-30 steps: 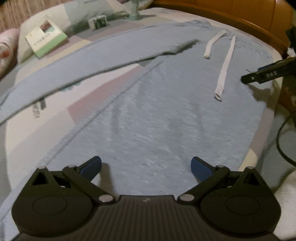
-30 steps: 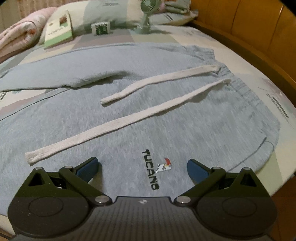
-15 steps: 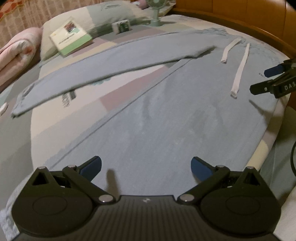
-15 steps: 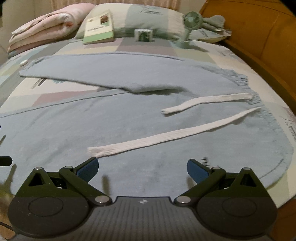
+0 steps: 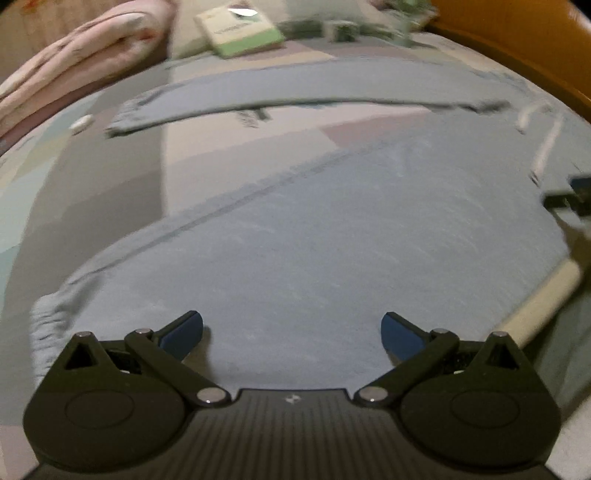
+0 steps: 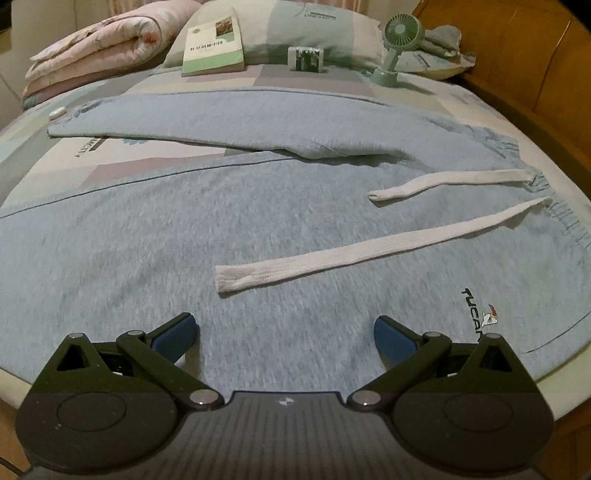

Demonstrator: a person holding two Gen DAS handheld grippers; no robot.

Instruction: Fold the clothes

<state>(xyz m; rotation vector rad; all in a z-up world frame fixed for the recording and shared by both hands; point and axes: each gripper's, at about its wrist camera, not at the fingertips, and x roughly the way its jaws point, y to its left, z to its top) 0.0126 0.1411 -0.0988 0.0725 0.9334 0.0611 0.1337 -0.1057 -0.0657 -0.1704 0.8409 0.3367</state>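
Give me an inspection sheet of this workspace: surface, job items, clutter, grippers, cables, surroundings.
Surface: bed with a pastel patchwork sheet.
Job's things: light blue sweatpants spread flat, legs apart, waistband to the right; two white drawstrings lie loose on top.
Clutter: book, small box, green handheld fan standing upright, small white object near the far leg cuff.
Grippers: left gripper open over the near leg; right gripper open near the logo; neither holds cloth.
Cables: nothing seen.
Surroundings: folded pink quilt, pillow, wooden bed frame.
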